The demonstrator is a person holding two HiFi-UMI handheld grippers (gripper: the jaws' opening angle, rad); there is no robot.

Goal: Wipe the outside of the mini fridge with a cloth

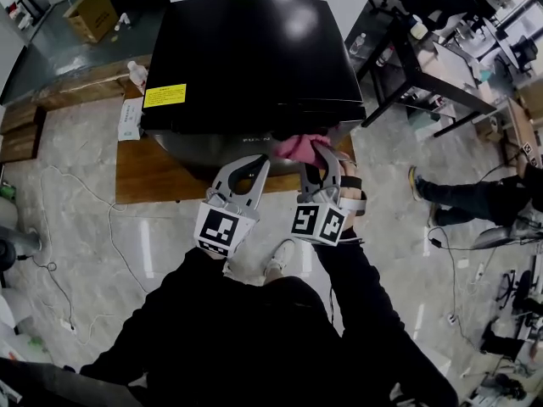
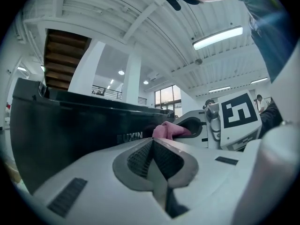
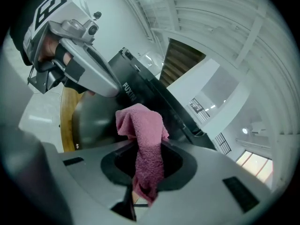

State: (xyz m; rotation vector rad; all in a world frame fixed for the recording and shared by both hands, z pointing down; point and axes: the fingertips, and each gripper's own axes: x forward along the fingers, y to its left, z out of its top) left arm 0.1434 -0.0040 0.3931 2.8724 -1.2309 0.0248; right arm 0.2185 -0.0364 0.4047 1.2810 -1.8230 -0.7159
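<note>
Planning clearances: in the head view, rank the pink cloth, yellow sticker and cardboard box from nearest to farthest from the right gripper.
1. Pink cloth, clamped in the right gripper.
2. Yellow sticker, on the fridge top, left side.
3. Cardboard box, on the floor, far upper left.

Pink cloth (image 3: 143,139); black fridge (image 1: 254,58), perhaps grey-fronted

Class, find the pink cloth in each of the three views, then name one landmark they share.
Head view: pink cloth right of centre, in the right tool.
Left gripper view: cloth at centre, just beyond the shut left tool.
Right gripper view: cloth at centre, clamped between the jaws.
Shared landmark: the black mini fridge.
</note>
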